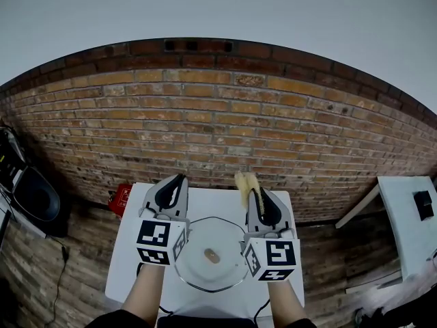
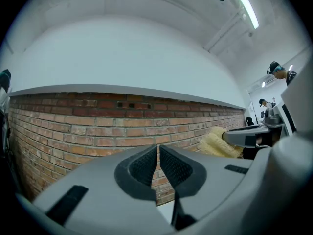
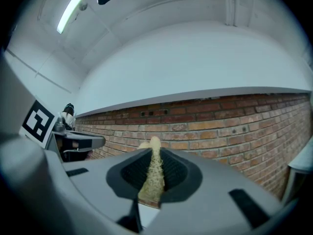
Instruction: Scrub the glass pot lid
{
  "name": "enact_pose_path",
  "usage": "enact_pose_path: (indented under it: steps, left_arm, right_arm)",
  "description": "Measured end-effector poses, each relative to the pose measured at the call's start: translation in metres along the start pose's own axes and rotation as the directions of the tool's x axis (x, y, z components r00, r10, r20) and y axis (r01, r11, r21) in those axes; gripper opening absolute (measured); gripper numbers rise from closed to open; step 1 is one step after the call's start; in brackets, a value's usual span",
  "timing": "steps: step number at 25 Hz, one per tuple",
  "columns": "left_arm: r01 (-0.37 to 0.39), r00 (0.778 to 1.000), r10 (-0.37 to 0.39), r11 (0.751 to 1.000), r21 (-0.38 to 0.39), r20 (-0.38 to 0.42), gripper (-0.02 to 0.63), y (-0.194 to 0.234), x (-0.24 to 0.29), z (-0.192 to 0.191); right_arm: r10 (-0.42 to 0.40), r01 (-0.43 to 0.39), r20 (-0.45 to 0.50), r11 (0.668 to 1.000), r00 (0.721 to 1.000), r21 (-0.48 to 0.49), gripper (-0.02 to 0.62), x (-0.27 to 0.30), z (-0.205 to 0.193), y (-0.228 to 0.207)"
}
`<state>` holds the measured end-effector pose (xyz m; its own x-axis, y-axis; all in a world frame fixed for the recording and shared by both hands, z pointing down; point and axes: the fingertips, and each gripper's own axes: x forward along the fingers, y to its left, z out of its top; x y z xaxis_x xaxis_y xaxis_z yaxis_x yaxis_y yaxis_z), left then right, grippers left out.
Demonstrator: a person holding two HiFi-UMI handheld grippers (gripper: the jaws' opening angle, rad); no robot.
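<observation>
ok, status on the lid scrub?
Left tool shut, empty. Right tool shut on yellow sponge. Glass lid on white table, neither tool on it. Nothing in the way.

place: we read it as an indoor work studio or lab, not a home | walls: bare brick wall (image 1: 218, 115) under white plaster | floor: wood planks (image 1: 61, 272) | furniture: white table (image 1: 126, 272), second table (image 1: 399, 224) | ceiling: tube light (image 2: 247, 6) | far end: person (image 2: 279, 72) among equipment
</observation>
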<state>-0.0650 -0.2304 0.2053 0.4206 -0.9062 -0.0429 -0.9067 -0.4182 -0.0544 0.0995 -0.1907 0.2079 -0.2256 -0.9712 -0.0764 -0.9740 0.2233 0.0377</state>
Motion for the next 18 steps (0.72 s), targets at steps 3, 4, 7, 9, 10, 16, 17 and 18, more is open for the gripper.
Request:
enact_pose_path:
  steps: [3, 4, 7, 9, 10, 16, 17, 18]
  left_arm:
    - [-0.015, 1.000, 0.015, 1.000, -0.011, -0.008, 0.023, 0.0025, 0.0004, -0.0033]
    - [-0.019, 1.000, 0.019, 1.000, -0.013, -0.009, 0.023, 0.0034, 0.0006, -0.0039]
    - [-0.018, 1.000, 0.018, 1.000, -0.006, -0.015, 0.023, 0.0037, 0.0021, -0.0060]
    - [-0.017, 1.000, 0.017, 1.000, -0.007, -0.017, 0.023, 0.0031, 0.0027, -0.0075]
    - [-0.016, 1.000, 0.016, 1.000, -0.010, -0.016, 0.023, 0.0029, 0.0033, -0.0077]
    - [-0.009, 1.000, 0.009, 1.000, -0.014, -0.018, 0.023, 0.0045, 0.0077, -0.0085]
    - [-0.009, 1.000, 0.009, 1.000, -0.013, -0.020, 0.023, 0.0052, 0.0080, -0.0092]
    - [-0.010, 1.000, 0.009, 1.000, -0.012, -0.022, 0.022, 0.0059, 0.0083, -0.0099]
  right_arm:
    - [0.001, -0.001, 0.002, 1.000, 1.000, -0.009, 0.057, -0.0004, -0.0010, -0.0011]
    - [0.001, -0.001, 0.003, 1.000, 1.000, -0.010, 0.057, -0.0001, -0.0012, -0.0014]
    - [-0.003, 0.003, 0.001, 1.000, 1.000, -0.008, 0.057, 0.0009, -0.0030, -0.0027]
    - [-0.006, 0.006, -0.001, 1.000, 1.000, -0.005, 0.057, 0.0008, -0.0051, -0.0038]
    - [-0.007, 0.007, -0.002, 1.000, 1.000, -0.005, 0.057, 0.0010, -0.0059, -0.0046]
    - [-0.014, 0.014, -0.005, 1.000, 1.000, 0.003, 0.057, 0.0055, -0.0080, -0.0072]
    - [-0.015, 0.015, -0.005, 1.000, 1.000, 0.002, 0.057, 0.0063, -0.0084, -0.0070]
    - [-0.016, 0.016, -0.006, 1.000, 1.000, 0.001, 0.057, 0.0070, -0.0087, -0.0068]
